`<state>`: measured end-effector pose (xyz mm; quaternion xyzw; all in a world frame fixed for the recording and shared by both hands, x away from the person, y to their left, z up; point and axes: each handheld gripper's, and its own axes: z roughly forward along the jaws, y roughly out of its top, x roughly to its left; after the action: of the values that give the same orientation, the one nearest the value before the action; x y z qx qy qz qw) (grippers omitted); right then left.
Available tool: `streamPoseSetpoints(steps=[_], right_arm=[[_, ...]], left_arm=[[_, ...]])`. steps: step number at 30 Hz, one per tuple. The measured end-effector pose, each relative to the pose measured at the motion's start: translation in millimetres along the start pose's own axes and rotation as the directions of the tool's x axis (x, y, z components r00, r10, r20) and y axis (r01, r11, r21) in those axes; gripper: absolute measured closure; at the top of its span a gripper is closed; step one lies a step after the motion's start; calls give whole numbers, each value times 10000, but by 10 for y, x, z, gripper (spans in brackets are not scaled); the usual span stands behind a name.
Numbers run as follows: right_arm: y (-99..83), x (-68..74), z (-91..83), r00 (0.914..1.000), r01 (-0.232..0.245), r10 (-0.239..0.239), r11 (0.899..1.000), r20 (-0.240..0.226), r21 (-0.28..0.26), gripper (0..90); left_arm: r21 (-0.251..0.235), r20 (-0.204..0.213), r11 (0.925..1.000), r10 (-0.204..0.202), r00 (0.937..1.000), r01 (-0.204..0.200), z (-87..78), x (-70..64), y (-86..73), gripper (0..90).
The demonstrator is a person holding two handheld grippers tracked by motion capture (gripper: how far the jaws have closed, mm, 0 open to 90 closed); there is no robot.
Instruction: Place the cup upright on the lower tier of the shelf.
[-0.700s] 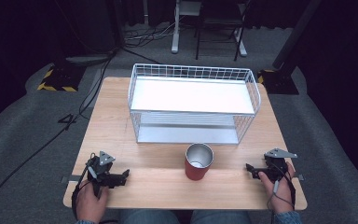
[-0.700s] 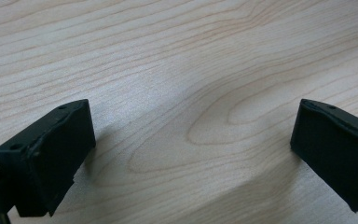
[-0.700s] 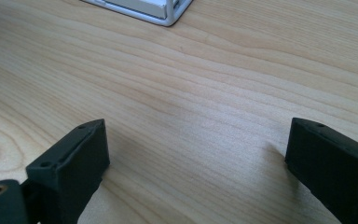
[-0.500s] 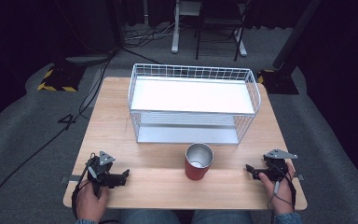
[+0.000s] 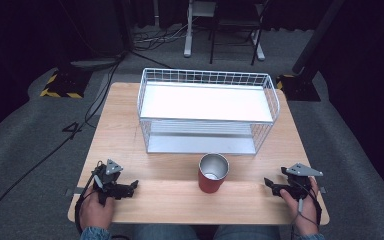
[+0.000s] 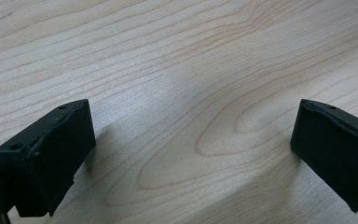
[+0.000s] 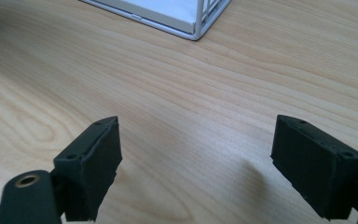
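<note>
The red cup (image 5: 213, 173) stands on the tabletop (image 5: 125, 125) between both released hand-held grippers, left (image 5: 130, 186) and right (image 5: 269, 184). The right gripper view adds the wire basket's (image 7: 186, 14) corner.

Matt wooden table (image 5: 180, 200); cup (image 5: 213, 173) seemingly metal inside.

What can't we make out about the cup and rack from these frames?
- Red cup: high view looks into its steel mouth; contents too small and dim to tell.
- Wire rack lower shelf: mostly hidden under the white top shelf, high view.
- Rack in right gripper view: cut off by the top edge, one corner visible.
</note>
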<state>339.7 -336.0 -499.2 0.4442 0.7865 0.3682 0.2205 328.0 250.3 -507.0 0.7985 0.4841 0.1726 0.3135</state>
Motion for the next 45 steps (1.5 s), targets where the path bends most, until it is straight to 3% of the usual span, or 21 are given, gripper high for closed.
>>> streamPoseSetpoints(steps=[9,13,19,28,37,41,43,45], right_arm=[[1,102,-213,9988,-40,18,9990,-479,-456,162],[63,211,-306,9929,-390,272,9941,-1160,-1012,161],[133,331,-362,9866,-522,311,9902,-1603,-1294,160],[180,458,-368,9798,-333,50,9898,-1998,-1384,160],[285,739,-281,9616,90,-509,9880,-2698,-1542,160],[320,803,-248,9543,197,-640,9881,-2920,-1524,160],[361,867,-191,9458,338,-784,9889,-3150,-1447,160],[367,877,-183,9448,341,-788,9890,-3181,-1438,160]], left_arm=[[-4,125,9999,154,9998,-154,11,32,12,0],[28,164,9999,169,9997,-169,10,38,15,0],[30,163,9998,182,9997,-183,10,40,15,0],[36,161,9998,181,9997,-181,10,39,15,0],[35,181,9998,211,9996,-212,11,43,17,0],[41,181,9998,219,9996,-219,11,43,17,0],[29,178,9998,210,9996,-211,12,43,16,1],[29,177,9998,210,9996,-211,12,43,16,0]])
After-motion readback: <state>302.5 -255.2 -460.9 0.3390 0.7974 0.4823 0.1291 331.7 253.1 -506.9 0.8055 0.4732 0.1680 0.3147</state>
